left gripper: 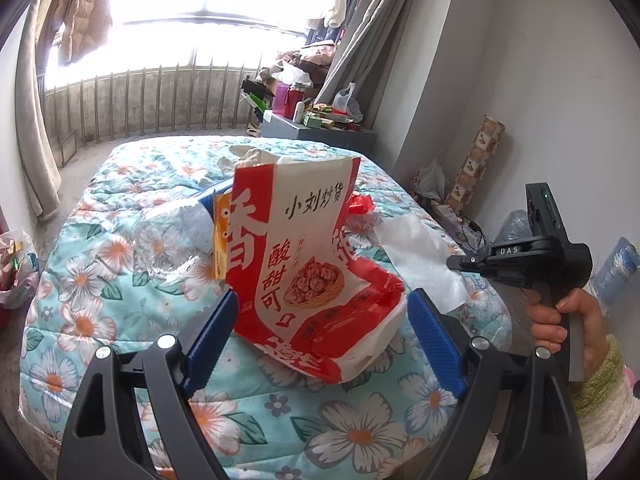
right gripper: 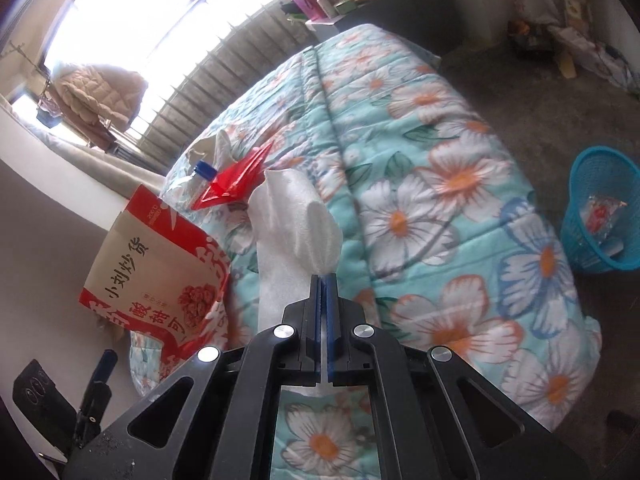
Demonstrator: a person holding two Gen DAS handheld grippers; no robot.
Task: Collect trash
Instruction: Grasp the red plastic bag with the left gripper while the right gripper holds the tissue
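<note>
A red and white snack bag [left gripper: 304,256] stands upright between the blue pads of my left gripper [left gripper: 323,295], which is shut on its sides, jaws wide. My right gripper [right gripper: 324,278] is shut on a white paper tissue [right gripper: 296,220] and lifts one end off the floral quilt [right gripper: 440,168]. The left wrist view shows that right gripper [left gripper: 454,261] at the tissue [left gripper: 420,256], with a person's hand [left gripper: 560,320] on its handle. Behind the bag lie a crushed clear bottle [right gripper: 200,180] with a blue cap, a red wrapper [right gripper: 236,180] and a crumpled white tissue [right gripper: 216,142].
A blue plastic basket [right gripper: 604,208] with some wrappers inside stands on the floor beside the bed. A cluttered grey bedside table [left gripper: 320,128] is past the bed's far end. A plastic bag [left gripper: 16,272] of rubbish sits on the floor at the left.
</note>
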